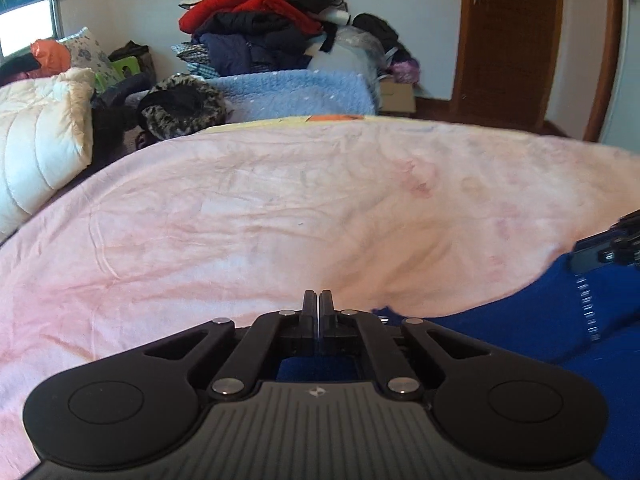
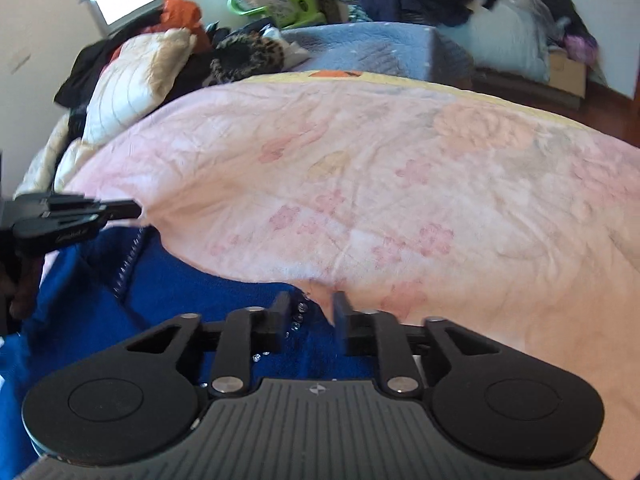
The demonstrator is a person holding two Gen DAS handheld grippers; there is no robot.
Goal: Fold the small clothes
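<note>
A royal-blue garment [image 1: 500, 320] [image 2: 192, 300] with a line of small rhinestones [image 2: 128, 256] lies on a pink floral blanket [image 1: 280, 200] at the near edge of the bed. My left gripper [image 1: 318, 308] [image 2: 134, 210] is shut at the garment's left corner, where the cloth's edge runs up to its tips. My right gripper [image 2: 311, 308] [image 1: 578, 254] stands over the right corner. Its jaws are apart and blue cloth and rhinestones show between them, with neither pad pressing on the cloth. The garment's far edge sags in a curve between the two grippers.
A white quilt [image 1: 36, 140] lies at the left of the bed. Beyond it are a light-blue fleecy blanket [image 1: 296, 88] and a tall pile of dark and red clothes [image 1: 256, 20]. A wooden door [image 1: 508, 40] stands at the right.
</note>
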